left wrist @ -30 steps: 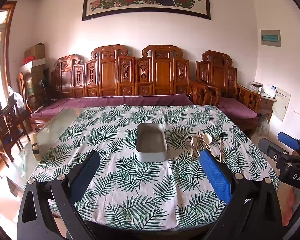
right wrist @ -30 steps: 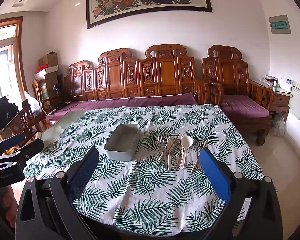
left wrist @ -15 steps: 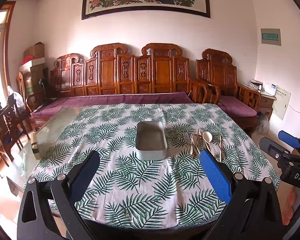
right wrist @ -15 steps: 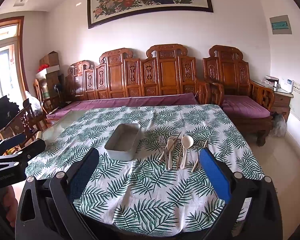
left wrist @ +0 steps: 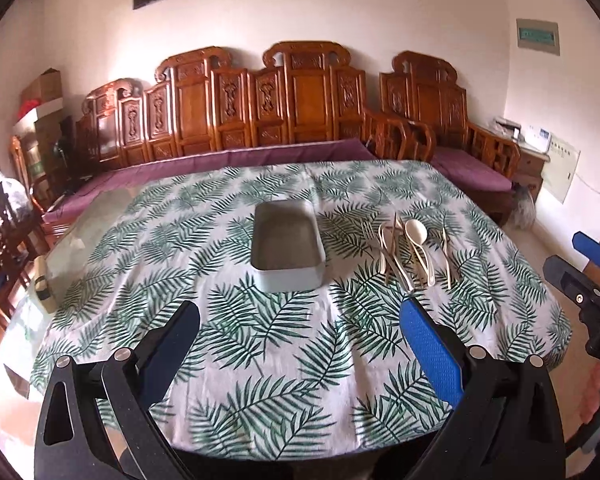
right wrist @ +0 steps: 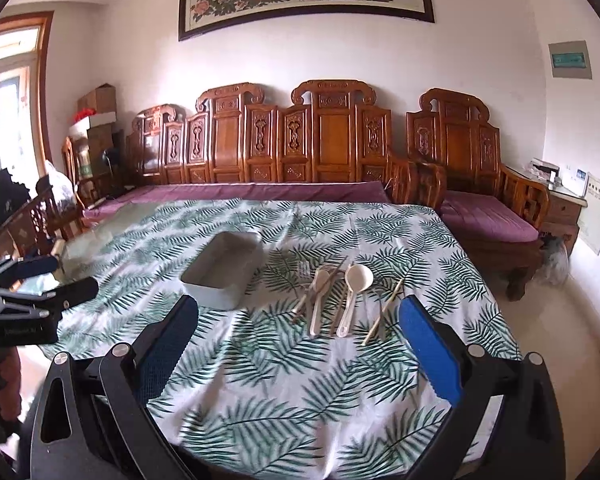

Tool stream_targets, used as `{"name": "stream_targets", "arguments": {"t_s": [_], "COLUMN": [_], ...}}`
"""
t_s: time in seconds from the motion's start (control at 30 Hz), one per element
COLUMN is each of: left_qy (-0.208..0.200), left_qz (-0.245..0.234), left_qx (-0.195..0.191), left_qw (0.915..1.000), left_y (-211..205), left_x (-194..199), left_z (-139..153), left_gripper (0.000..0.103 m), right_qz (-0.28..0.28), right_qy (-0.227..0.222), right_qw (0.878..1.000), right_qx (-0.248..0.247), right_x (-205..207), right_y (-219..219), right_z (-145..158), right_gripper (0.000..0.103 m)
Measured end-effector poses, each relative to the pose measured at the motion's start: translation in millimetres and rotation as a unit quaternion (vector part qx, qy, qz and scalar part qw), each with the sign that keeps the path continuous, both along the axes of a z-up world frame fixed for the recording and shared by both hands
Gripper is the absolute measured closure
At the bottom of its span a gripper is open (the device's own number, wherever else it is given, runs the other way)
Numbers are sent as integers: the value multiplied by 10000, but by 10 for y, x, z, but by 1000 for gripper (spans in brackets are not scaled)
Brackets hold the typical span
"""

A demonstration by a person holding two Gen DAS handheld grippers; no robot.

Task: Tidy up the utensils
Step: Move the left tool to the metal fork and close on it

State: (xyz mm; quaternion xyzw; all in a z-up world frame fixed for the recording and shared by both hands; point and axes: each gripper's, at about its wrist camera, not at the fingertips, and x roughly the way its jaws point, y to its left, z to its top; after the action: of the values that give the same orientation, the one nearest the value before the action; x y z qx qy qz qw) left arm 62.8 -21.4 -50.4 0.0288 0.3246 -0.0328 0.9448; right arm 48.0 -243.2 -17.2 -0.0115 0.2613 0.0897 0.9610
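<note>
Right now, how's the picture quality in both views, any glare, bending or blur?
Left wrist view: fisheye bends the tablecloth edges; the tray and utensils look sharp. Right wrist view: the window at left is blown out, and the bare glass tabletop beside the cloth shows glare.

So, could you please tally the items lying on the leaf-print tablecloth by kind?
Grey rectangular tray: 1
Cream spoons: 2
Grey-tined fork: 1
Thin tan sticks, overlapping: count unclear
Total countable: 4
</note>
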Motion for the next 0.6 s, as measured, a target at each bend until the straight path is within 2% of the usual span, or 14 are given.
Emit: {"name": "stream_targets", "arguments": {"t_s": [0.23,0.37,0.5,0.6], "left_qy": [382,557,713,853], "left_qz": [-410,-640,-765,-881], "left_qx": [18,169,267,306], "left_qw": [9984,9963,9942,9920], "left_y": [-249,-461,-700,-879], "left_x": [497,788,1051,1213], "left_z": [-275,-421,-560,-662], "left_gripper": [6,6,6,6], "right_qz": [35,129,158,121], "right_qy": [283,558,922,995], "right_qw": [9992,9982,9956,9949], "right_qx": [-265,-150,30,109], "right_x": [441,674,920,1018], "right_y": [-289,-441,-597,-707], "right_z": [-304,-439,-616,-710], "right_gripper": [4,14,34,34]}}
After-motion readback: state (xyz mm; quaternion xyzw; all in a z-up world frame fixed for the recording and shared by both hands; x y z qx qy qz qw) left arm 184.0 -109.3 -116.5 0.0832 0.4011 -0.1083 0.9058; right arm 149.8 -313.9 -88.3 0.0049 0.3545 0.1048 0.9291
